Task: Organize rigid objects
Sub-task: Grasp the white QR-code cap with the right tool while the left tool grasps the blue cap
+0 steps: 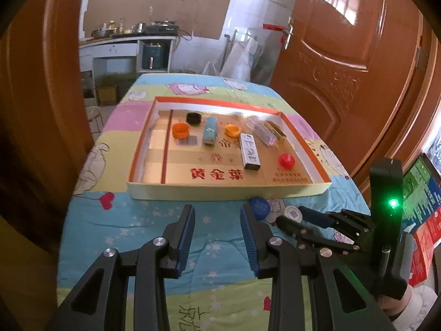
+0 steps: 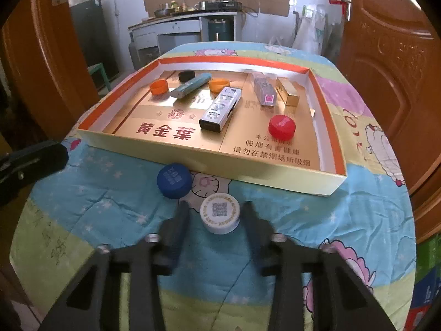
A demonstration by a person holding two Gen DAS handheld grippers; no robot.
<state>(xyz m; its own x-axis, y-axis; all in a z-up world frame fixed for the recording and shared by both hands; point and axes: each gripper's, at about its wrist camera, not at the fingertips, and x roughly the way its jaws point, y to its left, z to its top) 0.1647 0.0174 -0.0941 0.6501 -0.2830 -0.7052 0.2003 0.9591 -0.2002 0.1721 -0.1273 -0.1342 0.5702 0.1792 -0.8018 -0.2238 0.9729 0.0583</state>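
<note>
A white bottle cap (image 2: 220, 215) with a QR code lies on the blanket, between the two fingers of my right gripper (image 2: 216, 213). A gap shows on the cap's left side, so the jaws stand open around it. A blue cap (image 2: 174, 180) lies just to its left, near the front wall of the shallow gold box (image 2: 248, 173). In the left wrist view my left gripper (image 1: 216, 216) hangs open and empty over the blanket in front of the box (image 1: 220, 191). To its right are the blue cap (image 1: 260, 207), the white cap (image 1: 293, 213) and the right gripper (image 1: 291, 217).
Inside the box lie a red cap (image 2: 281, 127), two orange caps (image 2: 159, 87), a black cap (image 2: 186, 75), a silver carton (image 2: 220, 110), a teal tube (image 2: 190, 85) and two small cartons (image 2: 264, 91). Brown doors stand on both sides of the table. A person's sleeve (image 1: 413, 300) holds the right gripper.
</note>
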